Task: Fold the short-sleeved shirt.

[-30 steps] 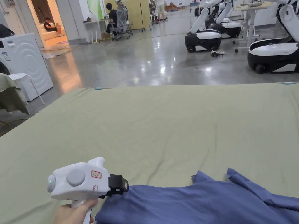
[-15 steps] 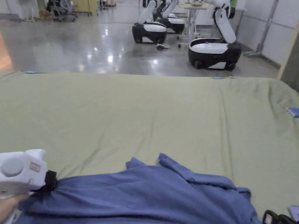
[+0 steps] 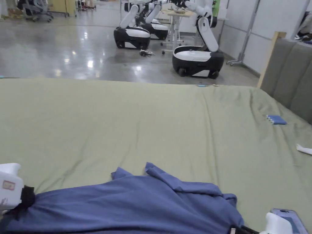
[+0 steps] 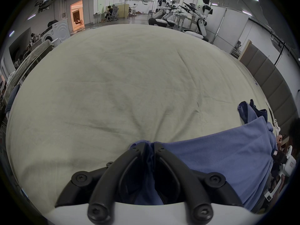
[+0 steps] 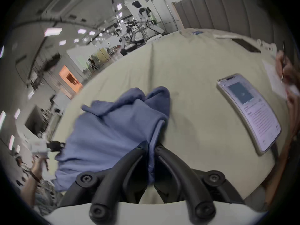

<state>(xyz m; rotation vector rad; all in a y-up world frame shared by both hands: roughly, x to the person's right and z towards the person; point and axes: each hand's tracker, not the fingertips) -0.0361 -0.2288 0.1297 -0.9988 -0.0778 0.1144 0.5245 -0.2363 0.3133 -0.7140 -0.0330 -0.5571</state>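
Holding the blue short-sleeved shirt [image 3: 131,204] at both ends, I see it lying crumpled along the near edge of the bed [image 3: 152,122], which is covered with a green sheet. My left claw [image 4: 150,145] is clenched on one bunched end of the cloth; both jaws press on the fabric between them. My right claw [image 5: 151,145] is grasping the other end in the same way, with a fold of the shirt pinched between its jaws. In the head view the left claw [image 3: 26,198] sits at the left border and the right claw [image 3: 240,229] at the bottom right corner. Compared with half a second ago, the right claw's white body has come into the picture and the shirt lies a little more to the left, but the whole view has turned to the right, so the camera moved. A phone [image 5: 248,111] lies on the sheet just beside the right claw. A small blue object [image 3: 276,119] rests near the grey headboard [image 3: 289,79].
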